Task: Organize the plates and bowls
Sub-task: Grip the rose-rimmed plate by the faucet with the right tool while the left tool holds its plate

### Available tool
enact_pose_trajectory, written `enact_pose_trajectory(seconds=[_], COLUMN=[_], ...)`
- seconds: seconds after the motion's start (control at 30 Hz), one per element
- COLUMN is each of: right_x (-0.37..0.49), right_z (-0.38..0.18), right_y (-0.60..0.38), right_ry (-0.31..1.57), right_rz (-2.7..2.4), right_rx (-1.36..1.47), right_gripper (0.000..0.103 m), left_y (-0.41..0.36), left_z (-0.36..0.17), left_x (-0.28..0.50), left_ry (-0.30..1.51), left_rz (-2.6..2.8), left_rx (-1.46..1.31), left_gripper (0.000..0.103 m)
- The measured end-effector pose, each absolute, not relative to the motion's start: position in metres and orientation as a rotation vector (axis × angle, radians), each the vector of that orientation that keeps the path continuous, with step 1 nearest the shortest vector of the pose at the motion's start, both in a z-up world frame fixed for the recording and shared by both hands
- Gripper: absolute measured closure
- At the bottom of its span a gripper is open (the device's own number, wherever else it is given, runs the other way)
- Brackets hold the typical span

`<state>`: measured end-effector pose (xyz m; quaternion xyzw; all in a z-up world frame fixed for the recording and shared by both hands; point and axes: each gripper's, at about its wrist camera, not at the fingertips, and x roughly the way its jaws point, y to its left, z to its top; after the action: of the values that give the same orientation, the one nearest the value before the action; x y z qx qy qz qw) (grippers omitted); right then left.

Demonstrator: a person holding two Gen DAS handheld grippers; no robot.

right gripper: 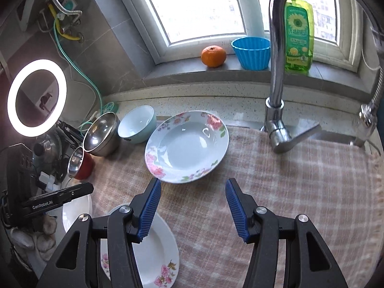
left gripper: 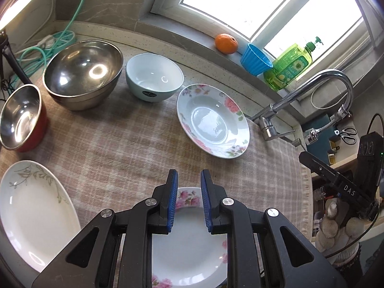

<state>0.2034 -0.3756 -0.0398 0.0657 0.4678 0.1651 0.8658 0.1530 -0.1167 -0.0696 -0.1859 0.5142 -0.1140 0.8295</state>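
Covering the counter is a checked beige cloth (left gripper: 124,144), and the dishes are lying on it from left to right: a small red pot (left gripper: 22,117) with a steel inside is sitting at the far left, a white leaf-patterned plate (left gripper: 33,216) is lying below it at the near edge, then a large steel bowl (left gripper: 82,73), a pale blue bowl (left gripper: 153,80) just beside it, and a flowered deep plate (left gripper: 212,120) toward the tap (left gripper: 309,96). A second flowered plate (left gripper: 189,252) is lying at the near edge, under the left gripper (left gripper: 189,180), whose blue pads are standing a narrow gap apart with nothing between them, above the plate rather than pinching it. A ring light (right gripper: 36,98) is glowing at the left wall. Behind the counter a grey window sill (right gripper: 240,72) is carrying an orange (right gripper: 213,56), a blue ribbed cup (right gripper: 252,52) and a green soap bottle (right gripper: 298,36), with bright daylight coming through the window (right gripper: 204,7). The right gripper (right gripper: 193,187) is hanging over the bare cloth with its jaws spread wide and empty, just in front of the flowered deep plate.
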Motion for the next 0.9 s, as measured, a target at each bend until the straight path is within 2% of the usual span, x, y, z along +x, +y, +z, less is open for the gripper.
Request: enact_pose_trajectory(seconds=[0.1,0.17,0.33,0.47,0.5,0.9], right_x=[0.233,0.252,0.294,0.328,0.337,0.4], right_z=[-0.043,-0.048,-0.06,-0.079,-0.084,-0.117], right_y=[-0.367,-0.358,-0.332,-0.32,-0.319,-0.333], right_ry=[0.996,1.019,1.048,1.111,1.13,1.305], right_rz=[0.382,0.42,0.474,0.497,0.498,0.483], right_rx=[0.067,0.03,-0.084,-0.146,-0.151,-0.104], right_gripper=[0.053,0.059,0.062,0.08,0.081,0.082], left_y=[-0.122,-0.126,-0.138,-0.141,-0.142,-0.136], left_z=[-0.075,-0.079,-0.092,-0.102,-0.104,-0.124], left_x=[0.166,0.173,0.186,0.196,0.198,0.225], left_ry=[1.101,1.103,1.118,1.139,1.142,1.183], left_rz=[-0.231,-0.225,-0.228,-0.233,-0.229,-0.21], left_rx=[-0.444,-0.464,-0.48,-0.51,-0.515,-0.601], left_gripper=[0.085,0.085,0.085,0.085,0.086,0.086])
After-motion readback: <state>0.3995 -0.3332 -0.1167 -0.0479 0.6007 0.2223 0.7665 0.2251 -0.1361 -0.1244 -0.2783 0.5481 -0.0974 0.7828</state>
